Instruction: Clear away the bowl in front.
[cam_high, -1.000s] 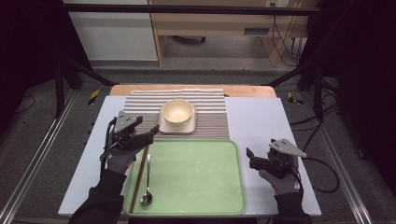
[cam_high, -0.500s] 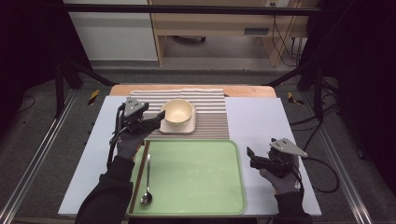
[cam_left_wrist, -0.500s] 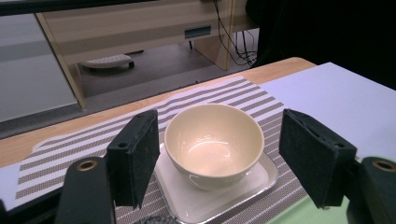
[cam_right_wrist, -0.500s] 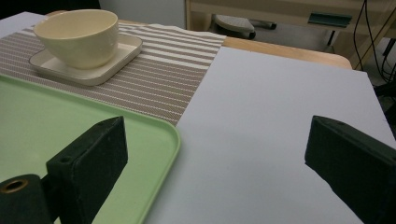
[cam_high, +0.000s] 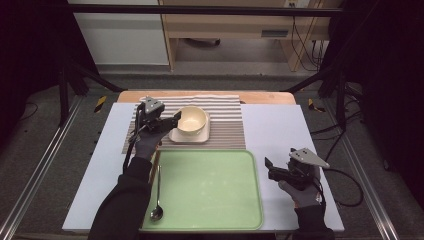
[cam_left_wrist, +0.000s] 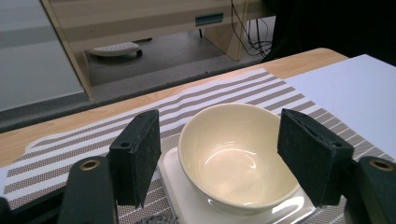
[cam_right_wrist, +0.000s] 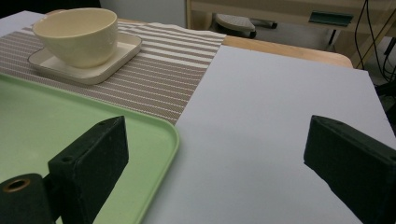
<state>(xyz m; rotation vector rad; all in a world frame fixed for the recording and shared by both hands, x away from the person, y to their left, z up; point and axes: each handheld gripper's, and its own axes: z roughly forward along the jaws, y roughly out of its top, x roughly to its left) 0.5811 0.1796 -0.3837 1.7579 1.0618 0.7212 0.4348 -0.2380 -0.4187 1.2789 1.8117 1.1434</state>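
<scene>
At the far edge of the tabletop: cream bowl (cam_high: 192, 120) on square saucer (cam_high: 189, 134), upon striped mat (cam_high: 225, 127).
Left gripper (cam_high: 172, 119) at bowl's left side, jaws wide either side of it, pads not touching; right gripper (cam_high: 267, 167) near the right edge beside green tray (cam_high: 210, 187), jaws wide, holding nothing; spoon (cam_high: 158, 192) along tray's left rim.

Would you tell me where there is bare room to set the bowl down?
Most of the green tray right of the spoon is bare, as is the white board right of the mat. It is crowded around the bowl, with the left claw beside it.
</scene>
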